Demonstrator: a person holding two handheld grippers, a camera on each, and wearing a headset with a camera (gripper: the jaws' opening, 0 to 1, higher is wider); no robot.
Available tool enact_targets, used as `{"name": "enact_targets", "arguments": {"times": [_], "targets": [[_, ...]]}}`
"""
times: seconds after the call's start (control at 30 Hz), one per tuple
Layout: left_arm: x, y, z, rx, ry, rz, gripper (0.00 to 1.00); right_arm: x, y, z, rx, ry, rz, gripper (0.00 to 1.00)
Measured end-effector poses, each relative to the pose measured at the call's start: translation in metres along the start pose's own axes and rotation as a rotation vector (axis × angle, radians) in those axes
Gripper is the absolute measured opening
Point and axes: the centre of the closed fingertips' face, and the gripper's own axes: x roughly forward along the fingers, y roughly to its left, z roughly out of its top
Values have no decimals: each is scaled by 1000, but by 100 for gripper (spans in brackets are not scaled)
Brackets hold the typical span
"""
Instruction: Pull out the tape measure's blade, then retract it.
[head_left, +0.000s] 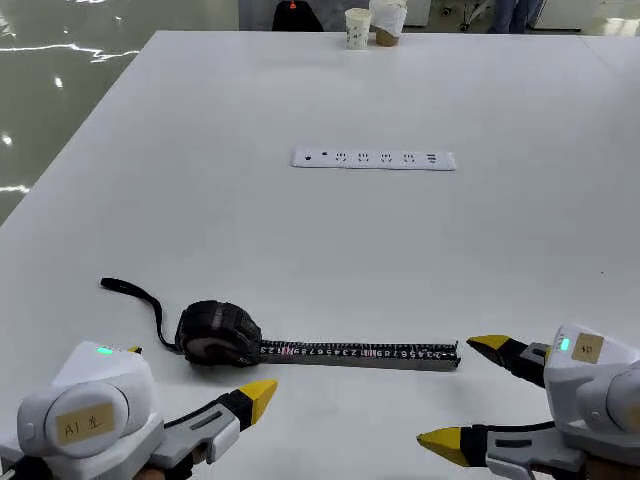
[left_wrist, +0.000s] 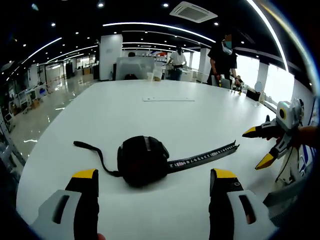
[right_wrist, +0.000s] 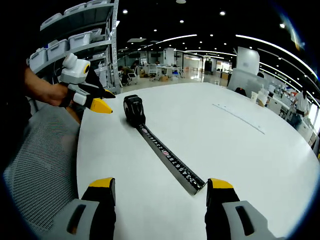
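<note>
Rounded black tape measure (head_left: 218, 333) (flat blade (head_left: 360, 352) out) lies free; left gripper (head_left: 196, 371) and right gripper (head_left: 462, 390) gape empty.

The left gripper (head_left: 196, 370) and right gripper (head_left: 463, 390) have rounded white housings, green lights and tan labels. Their dark fingers (head_left: 515, 356) end in yellow tips.

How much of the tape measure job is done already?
About half looks done: the blade lies pulled out of the tape measure, flat on the table. Nothing is in hand right now: the left tongs and the right tongs are both open, near the tape but not touching it. Left to do: get the blade to slide back inside.
</note>
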Motion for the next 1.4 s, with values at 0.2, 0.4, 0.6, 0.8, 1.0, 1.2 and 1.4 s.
{"name": "enact_targets", "arguments": {"times": [0.2,0.4,0.6,0.8,1.0,1.2,1.4], "targets": [[7,1,-1,-12,9,9,85,3,-9,-3,-24,15,16,66],[14,0,1,-16,14,16,82,6,-15,-8,-53,36,39,58],[19,4,3,-28,13,29,78,9,-22,-11,-78,50,60,51],[24,7,3,-43,16,40,75,13,-31,-13,-98,58,68,44],[28,11,5,-50,18,55,72,17,-39,-15,-122,75,81,40],[35,16,8,-61,23,68,68,22,-46,-18,-145,91,110,33],[43,19,10,-72,28,83,66,25,-50,-22,-172,118,140,28]]}}
